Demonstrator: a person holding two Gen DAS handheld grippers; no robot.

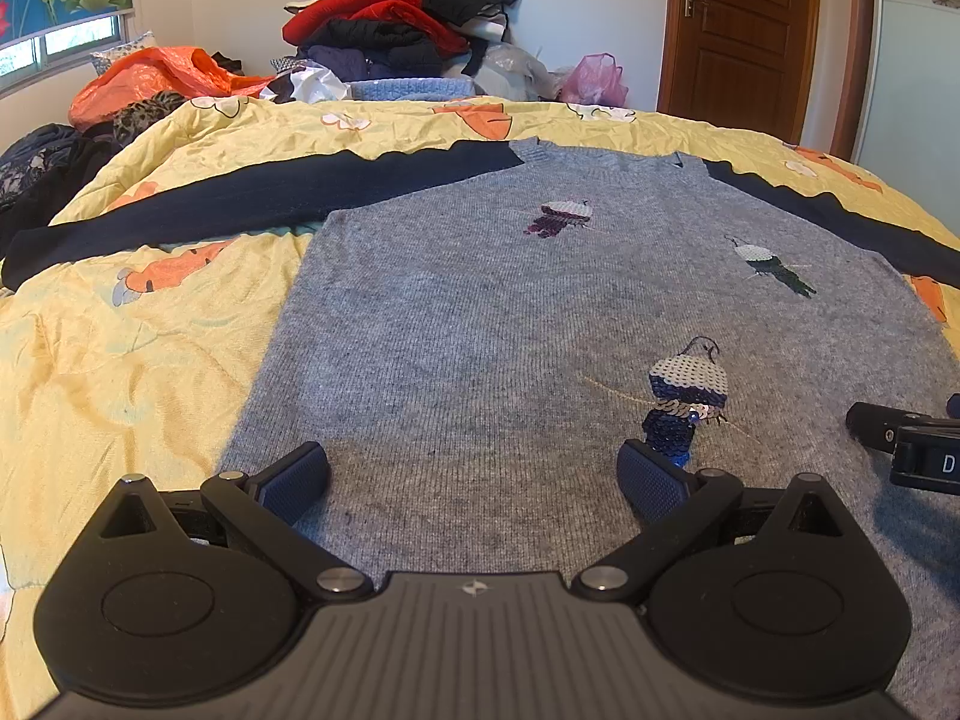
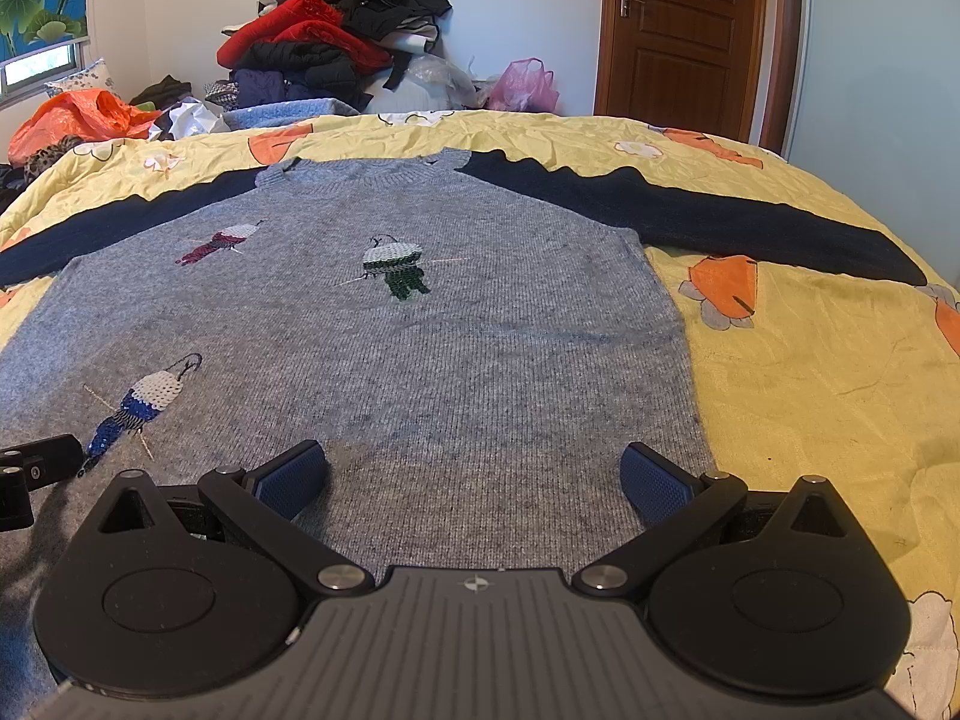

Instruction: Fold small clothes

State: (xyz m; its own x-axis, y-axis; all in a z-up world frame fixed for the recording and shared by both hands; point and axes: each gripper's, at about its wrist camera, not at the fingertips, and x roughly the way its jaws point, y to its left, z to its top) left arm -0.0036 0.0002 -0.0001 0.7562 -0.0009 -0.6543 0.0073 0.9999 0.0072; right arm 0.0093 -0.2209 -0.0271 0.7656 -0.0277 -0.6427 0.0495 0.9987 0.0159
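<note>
A grey knit sweater (image 1: 480, 312) (image 2: 372, 360) with navy sleeves lies flat, front up, on a yellow flowered quilt, both sleeves spread out sideways. Sequin bird figures decorate its chest. My left gripper (image 1: 474, 483) hovers open over the lower left part of the hem, nothing between its blue pads. My right gripper (image 2: 474, 480) is open over the lower right part of the hem, near the sweater's right side edge. The right gripper's black body shows at the right edge of the left wrist view (image 1: 912, 438).
The quilt (image 2: 810, 372) covers a bed. A heap of red and black clothes (image 1: 396, 18) rises at the far side, with an orange bag (image 1: 150, 81) and a pink bag (image 1: 594, 81). A brown wooden door (image 1: 744, 30) stands behind on the right.
</note>
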